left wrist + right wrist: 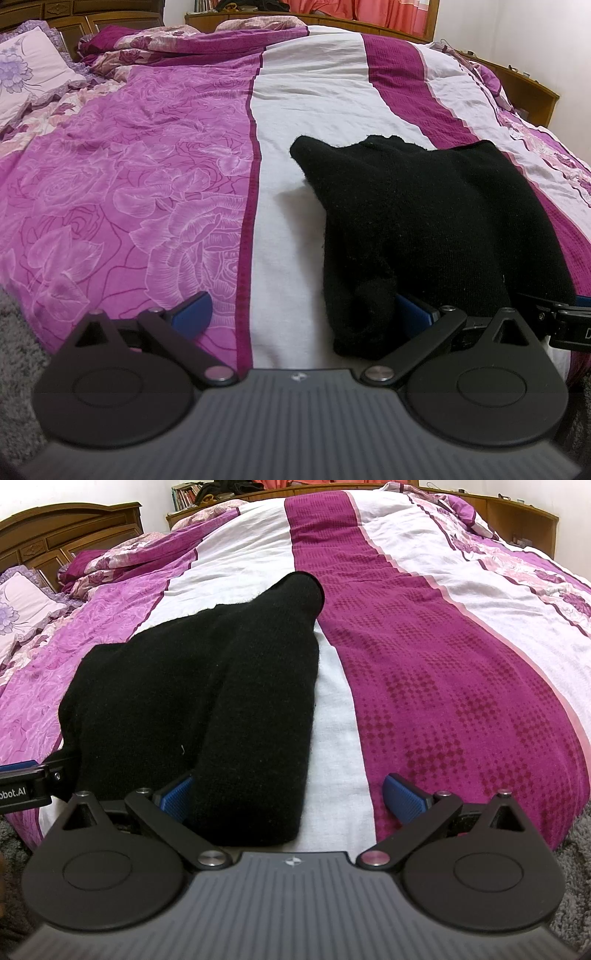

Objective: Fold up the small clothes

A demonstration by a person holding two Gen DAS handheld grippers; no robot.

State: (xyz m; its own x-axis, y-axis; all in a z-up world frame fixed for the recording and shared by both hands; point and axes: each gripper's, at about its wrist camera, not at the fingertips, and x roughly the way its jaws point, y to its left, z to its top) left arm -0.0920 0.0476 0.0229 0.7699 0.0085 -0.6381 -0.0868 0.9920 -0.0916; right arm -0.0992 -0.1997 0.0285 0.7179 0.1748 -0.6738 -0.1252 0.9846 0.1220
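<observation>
A black knitted garment [424, 225] lies partly folded on the bed near its front edge; it also shows in the right wrist view [192, 701]. My left gripper [303, 314] is open at the garment's near left corner, its right blue pad half hidden behind the cloth. My right gripper [288, 797] is open at the near right corner, its left blue pad [177, 797] against the cloth edge. Neither holds the cloth. Each gripper's side shows at the edge of the other's view.
The bed carries a striped cover [443, 664] of purple rose print, white and magenta. A rumpled quilt [147, 48] and a pillow [26, 70] lie at the far left by the wooden headboard [55, 528]. Grey carpet [576, 867] lies below the bed's front edge.
</observation>
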